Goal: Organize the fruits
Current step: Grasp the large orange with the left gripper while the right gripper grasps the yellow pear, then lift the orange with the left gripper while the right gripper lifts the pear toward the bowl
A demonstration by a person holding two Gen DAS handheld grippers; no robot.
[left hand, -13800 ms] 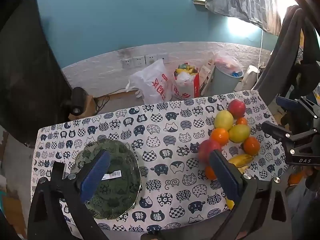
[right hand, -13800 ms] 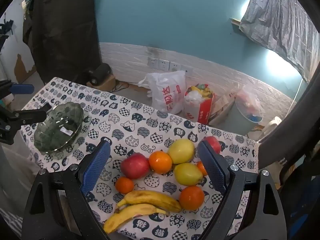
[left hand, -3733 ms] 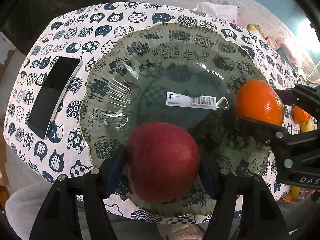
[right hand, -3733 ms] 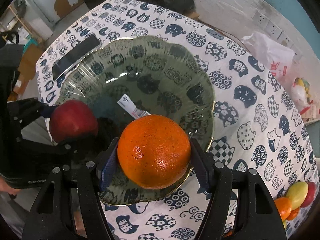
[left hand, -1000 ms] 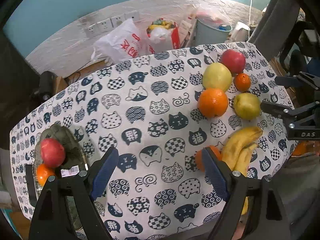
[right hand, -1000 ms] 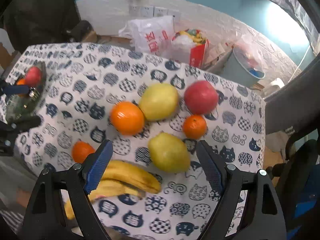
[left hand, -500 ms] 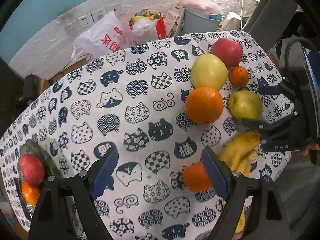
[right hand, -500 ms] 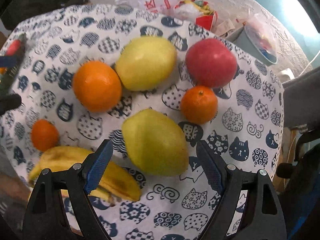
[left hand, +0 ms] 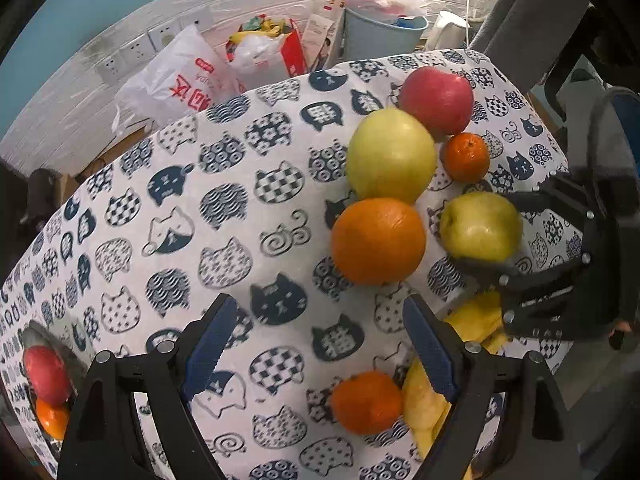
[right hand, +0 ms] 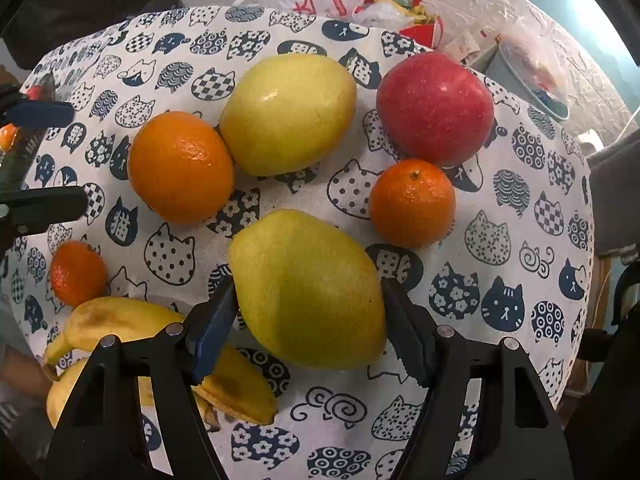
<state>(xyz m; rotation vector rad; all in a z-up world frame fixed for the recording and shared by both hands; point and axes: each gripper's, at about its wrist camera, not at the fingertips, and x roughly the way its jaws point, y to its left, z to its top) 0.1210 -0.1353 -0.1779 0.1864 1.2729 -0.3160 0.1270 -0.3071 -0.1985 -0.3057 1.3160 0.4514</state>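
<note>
My right gripper (right hand: 308, 300) is closing on the nearer yellow-green pear (right hand: 308, 280), which sits between its blue pads; both pads touch its sides. Around it on the cat-print cloth (right hand: 500, 208) lie a large orange (right hand: 180, 172), a second pear (right hand: 288, 114), a red apple (right hand: 434, 108), a mandarin (right hand: 412, 202), a smaller mandarin (right hand: 76, 272) and bananas (right hand: 120, 324). My left gripper (left hand: 320, 308) hangs open over bare cloth, the small mandarin (left hand: 366, 402) just inside its right finger. The green bowl (left hand: 28, 336) at far left holds a red apple (left hand: 46, 374) and an orange (left hand: 50, 418).
Behind the table's far edge stand a white plastic bag (left hand: 180, 80), a red bag (left hand: 276, 48) and a grey bin (left hand: 380, 36). A dark chair (left hand: 540, 20) is at the right. The cloth between bowl and fruit pile is bare.
Both grippers have come down closer to the fruit. The left one has slid toward the pile. The right jaws have narrowed onto the near pear.
</note>
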